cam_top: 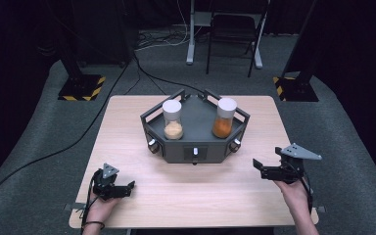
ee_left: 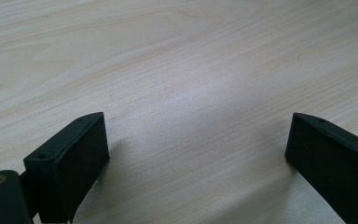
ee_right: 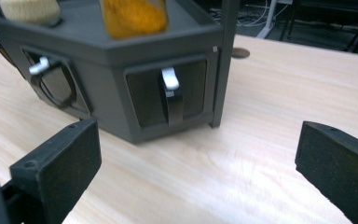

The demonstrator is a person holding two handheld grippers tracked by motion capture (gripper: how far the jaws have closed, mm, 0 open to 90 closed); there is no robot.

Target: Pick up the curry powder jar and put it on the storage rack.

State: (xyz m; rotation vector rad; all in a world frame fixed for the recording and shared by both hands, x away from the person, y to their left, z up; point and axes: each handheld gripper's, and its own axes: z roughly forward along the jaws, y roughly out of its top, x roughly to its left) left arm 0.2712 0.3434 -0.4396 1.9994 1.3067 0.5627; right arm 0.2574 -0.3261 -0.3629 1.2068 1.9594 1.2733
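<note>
A dark grey hexagonal stand sits at the middle of the wooden table. Two white-capped jars stand on it: one with pale tan powder on the left, one with orange powder on the right. My left gripper rests low near the table's front left, open, with bare wood between its jaws. My right gripper hovers at the front right, open, facing the stand's right front panel with its white-tipped knob. The orange jar and tan jar show at the top.
The stand has small knobs on its front faces. Beyond the table, on grey carpet, are a chair, a desk leg, cables and two black posts with yellow-striped bases. Bare tabletop lies between the grippers.
</note>
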